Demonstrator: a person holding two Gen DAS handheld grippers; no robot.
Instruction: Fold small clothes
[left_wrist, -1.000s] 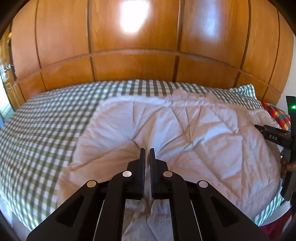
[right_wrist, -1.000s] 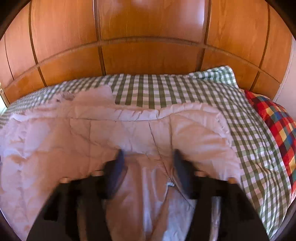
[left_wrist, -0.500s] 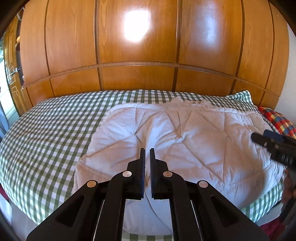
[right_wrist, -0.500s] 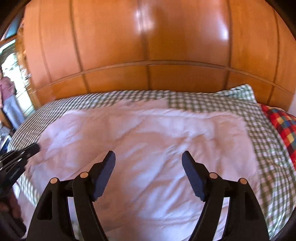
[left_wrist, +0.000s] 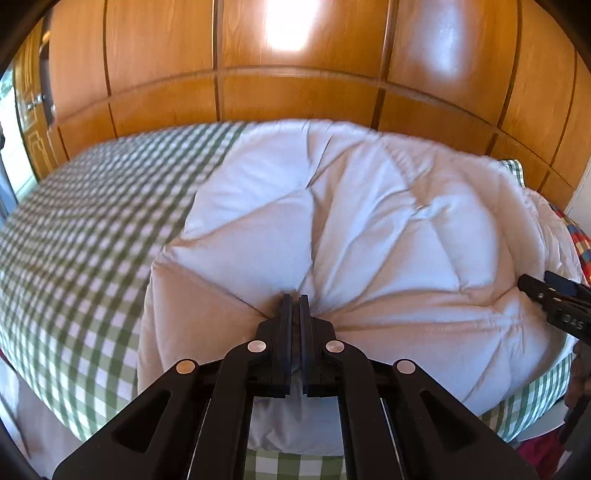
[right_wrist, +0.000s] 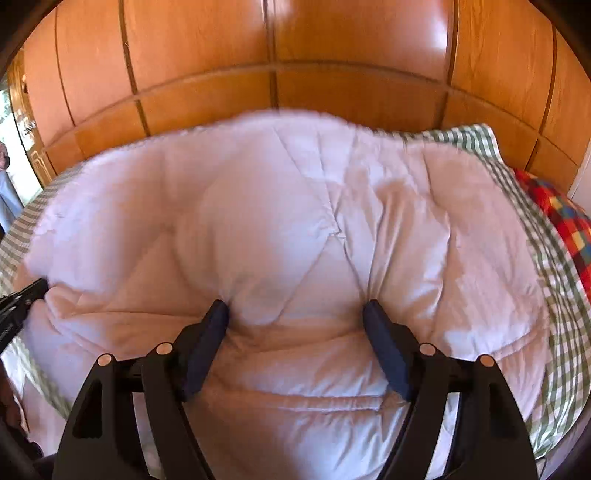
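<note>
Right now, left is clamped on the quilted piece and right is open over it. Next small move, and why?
Probably close the right gripper: its fingers are spread, tips pressed into the white quilted garment, nothing pinched yet. The left gripper is already shut on a fold of it, so a second grip would let both hands fold.

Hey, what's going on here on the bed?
A person with a gripper in each hand is folding a white quilted garment on a green checked bedspread. The left gripper is shut, pinching the garment's near edge so the fabric puckers around it. The right gripper is open, its jaws having just widened, fingers spread against the padding without clamping it. A wooden wardrobe stands behind.
</note>
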